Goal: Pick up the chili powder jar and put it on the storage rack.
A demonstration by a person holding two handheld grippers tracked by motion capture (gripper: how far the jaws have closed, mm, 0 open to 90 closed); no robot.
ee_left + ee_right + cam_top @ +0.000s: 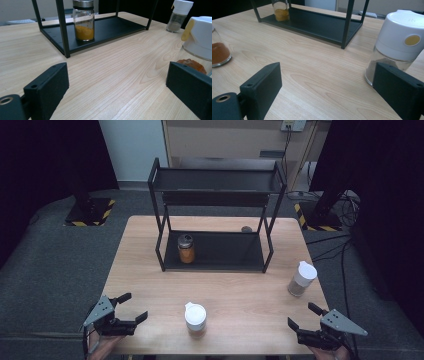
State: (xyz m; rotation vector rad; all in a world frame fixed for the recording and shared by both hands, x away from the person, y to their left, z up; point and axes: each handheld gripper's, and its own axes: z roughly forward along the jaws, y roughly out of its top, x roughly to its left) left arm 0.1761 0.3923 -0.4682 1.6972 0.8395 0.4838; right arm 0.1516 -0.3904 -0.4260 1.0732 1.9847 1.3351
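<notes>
High view: left gripper point(134, 306) and right gripper point(302, 315) rest wide apart, empty, flanking the white-capped spice jar point(195, 319) on the wooden table point(150, 285). Right gripper view: the grey-powder jar point(398, 47) stands near one jaw, not touching.

white-capped jar point(195, 319) with orange-brown powder: upright on the surface, near the front edge, about midway across. second white-capped jar point(302, 278) with grey powder, possibly pepper: upright toward the right edge, lid closed. silver-lidded glass jar point(186, 248) of yellow-orange powder: upright on the rack's point(215, 252) lower shelf, left end.
</notes>
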